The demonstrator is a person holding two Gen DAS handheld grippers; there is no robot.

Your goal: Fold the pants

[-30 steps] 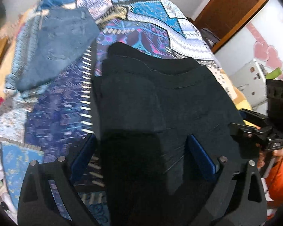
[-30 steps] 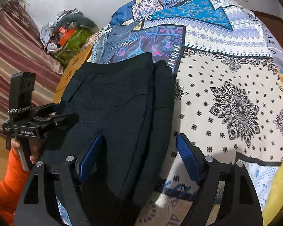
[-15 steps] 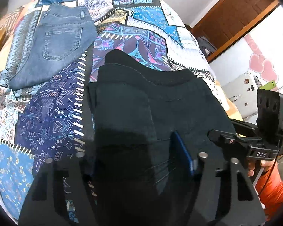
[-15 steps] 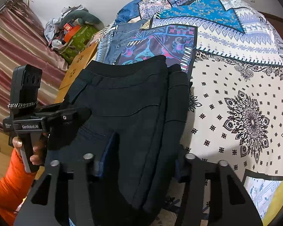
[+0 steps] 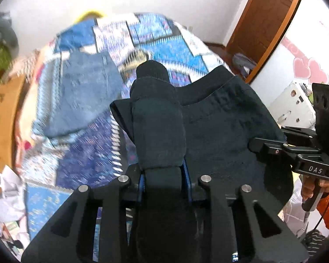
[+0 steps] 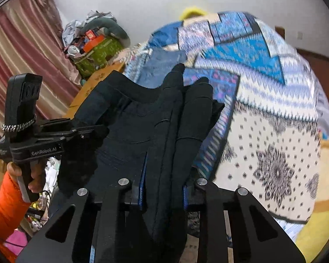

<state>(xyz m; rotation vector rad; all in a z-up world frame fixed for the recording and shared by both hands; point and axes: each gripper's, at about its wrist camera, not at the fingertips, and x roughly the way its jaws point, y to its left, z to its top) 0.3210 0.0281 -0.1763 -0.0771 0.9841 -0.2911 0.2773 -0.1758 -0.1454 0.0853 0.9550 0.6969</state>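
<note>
While both grippers pinched folds of the black pants (image 5: 219, 118), the cloth hung above the quilt (image 5: 87, 153). Left gripper (image 5: 163, 176) & right gripper (image 6: 163, 194) each clamped a bunched edge. Jeans (image 5: 85, 92) lay beyond.

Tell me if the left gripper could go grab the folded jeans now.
Probably not: the left gripper is shut on the black pants, lifted off the quilt. The jeans lie uncovered beyond, left.

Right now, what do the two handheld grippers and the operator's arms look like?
Both grippers, left gripper and right gripper, are matte black with blue finger pads and silver screws. White lettering: GenRobot.AI on the left, DAS on the right. Orange sleeves.
</note>
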